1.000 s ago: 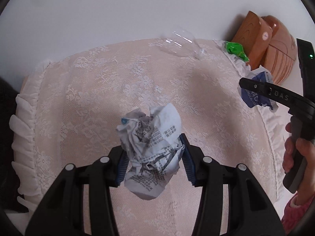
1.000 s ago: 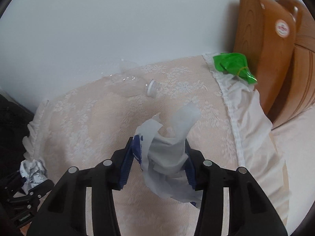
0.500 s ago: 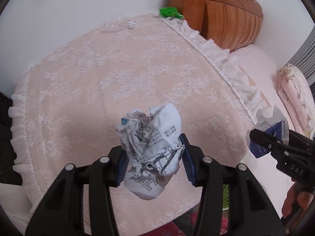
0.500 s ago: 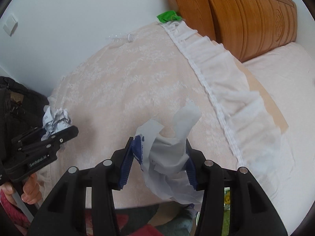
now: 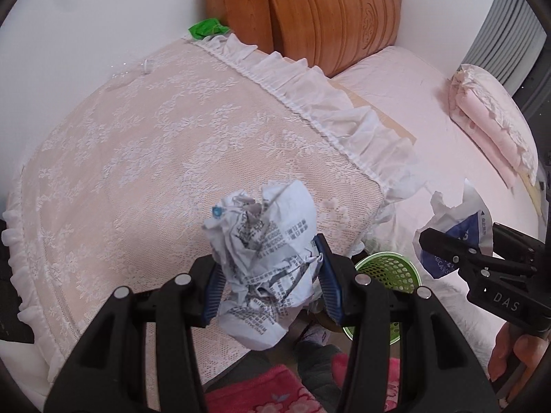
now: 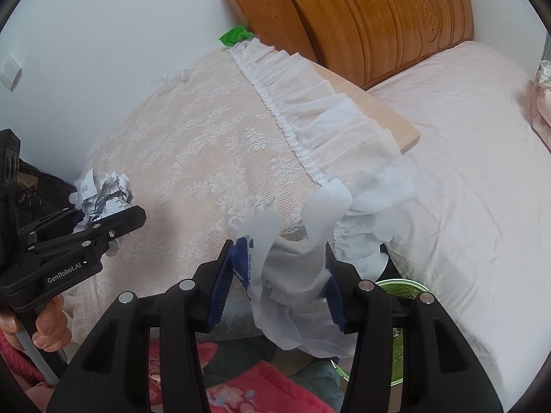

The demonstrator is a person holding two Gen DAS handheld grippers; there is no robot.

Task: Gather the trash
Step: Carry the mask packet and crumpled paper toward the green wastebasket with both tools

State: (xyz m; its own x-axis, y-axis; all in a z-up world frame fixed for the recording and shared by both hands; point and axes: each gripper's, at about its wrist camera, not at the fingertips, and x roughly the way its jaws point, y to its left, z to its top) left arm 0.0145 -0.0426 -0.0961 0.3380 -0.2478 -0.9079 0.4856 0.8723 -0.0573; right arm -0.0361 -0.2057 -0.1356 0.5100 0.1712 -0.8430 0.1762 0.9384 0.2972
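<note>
A crumpled printed paper ball (image 5: 265,241) sits pinched between the blue pads of my left gripper (image 5: 268,268), which is shut on it above the near edge of the lace-covered table (image 5: 137,155). My right gripper (image 6: 279,278) is shut on a white and blue plastic wrapper (image 6: 292,275) that hangs below the pads. A green mesh basket (image 5: 389,272) stands on the floor under both grippers, between table and bed. In the right wrist view only the basket's rim (image 6: 403,287) shows behind a finger. A clear plastic bottle (image 5: 137,69) and a green wrapper (image 5: 206,29) lie at the table's far edge.
A bed with a pink sheet (image 5: 413,103) lies right of the table, with a wooden headboard (image 5: 327,10) behind and a folded pink quilt (image 5: 492,127) on it. The table's white frill (image 6: 344,144) hangs over the gap. A person's red patterned clothing (image 5: 261,392) fills the bottom.
Both grippers have drawn back across the table toward its near right corner, each still holding its trash. The bed and the green basket have come into view.
</note>
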